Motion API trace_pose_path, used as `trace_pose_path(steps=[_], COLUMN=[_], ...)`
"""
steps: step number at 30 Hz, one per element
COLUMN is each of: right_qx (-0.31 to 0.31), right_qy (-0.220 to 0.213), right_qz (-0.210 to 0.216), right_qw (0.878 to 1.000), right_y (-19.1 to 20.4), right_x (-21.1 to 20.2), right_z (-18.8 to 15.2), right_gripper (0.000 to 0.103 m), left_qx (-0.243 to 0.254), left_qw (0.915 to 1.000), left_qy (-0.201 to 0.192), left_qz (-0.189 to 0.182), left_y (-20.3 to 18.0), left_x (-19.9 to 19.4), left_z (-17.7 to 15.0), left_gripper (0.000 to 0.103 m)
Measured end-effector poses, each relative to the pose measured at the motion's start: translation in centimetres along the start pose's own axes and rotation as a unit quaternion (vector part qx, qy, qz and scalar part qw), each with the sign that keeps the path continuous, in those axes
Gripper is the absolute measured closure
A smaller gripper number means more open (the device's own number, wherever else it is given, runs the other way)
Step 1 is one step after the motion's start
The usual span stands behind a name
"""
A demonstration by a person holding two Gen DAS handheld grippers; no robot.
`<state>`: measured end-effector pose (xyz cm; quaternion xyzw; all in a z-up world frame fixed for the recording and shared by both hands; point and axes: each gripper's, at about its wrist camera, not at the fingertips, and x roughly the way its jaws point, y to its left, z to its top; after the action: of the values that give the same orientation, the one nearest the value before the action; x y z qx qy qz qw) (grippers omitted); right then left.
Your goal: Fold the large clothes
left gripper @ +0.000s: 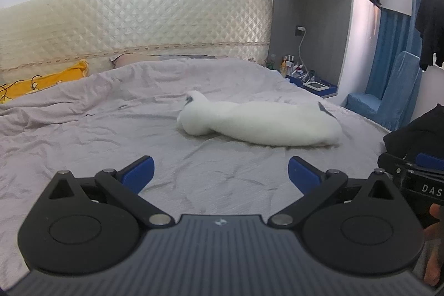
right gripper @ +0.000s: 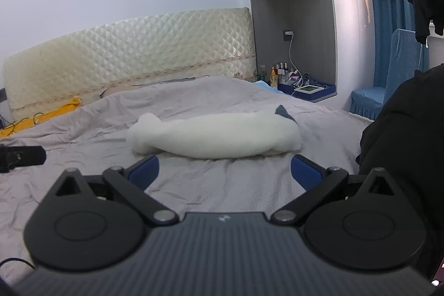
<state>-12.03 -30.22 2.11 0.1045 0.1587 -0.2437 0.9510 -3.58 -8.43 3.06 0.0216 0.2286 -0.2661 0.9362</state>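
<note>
A white fleece garment [left gripper: 260,121] lies bunched in a long roll on the grey bed sheet [left gripper: 111,113], with a small dark grey patch at its right end. It also shows in the right wrist view [right gripper: 213,136]. My left gripper [left gripper: 220,174] is open and empty, low over the sheet, well short of the garment. My right gripper [right gripper: 224,171] is open and empty, its blue pads [right gripper: 145,171] just in front of the garment's near edge. The right gripper also shows at the right edge of the left wrist view [left gripper: 416,179].
A quilted cream headboard [left gripper: 133,24] stands behind the bed. A yellow cloth [left gripper: 47,82] with cables lies at the far left. A blue bedside tray [right gripper: 308,89] with bottles and a device sits at the right. A blue-covered chair [right gripper: 388,85] and hanging dark clothes [left gripper: 433,18] are further right.
</note>
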Motion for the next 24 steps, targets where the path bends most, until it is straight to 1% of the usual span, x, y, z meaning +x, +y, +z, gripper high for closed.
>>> trace_pose_path(steps=[5,24], right_qx=[0.003,0.008], right_qy=[0.003,0.011], right_qz=[0.002,0.01], right_qw=[1.0,1.0], right_y=[-0.01,-0.26], right_x=[-0.12,0.38], right_z=[-0.12,-0.03], right_gripper=[0.0,0.0], left_qx=[0.005,-0.001], left_qw=[0.9999,1.0], left_qy=[-0.004,-0.005], left_qz=[0.013,0.005], left_y=[-0.06,0.4], left_x=[-0.15,-0.38], left_z=[0.0,0.04], left_gripper=[0.0,0.0])
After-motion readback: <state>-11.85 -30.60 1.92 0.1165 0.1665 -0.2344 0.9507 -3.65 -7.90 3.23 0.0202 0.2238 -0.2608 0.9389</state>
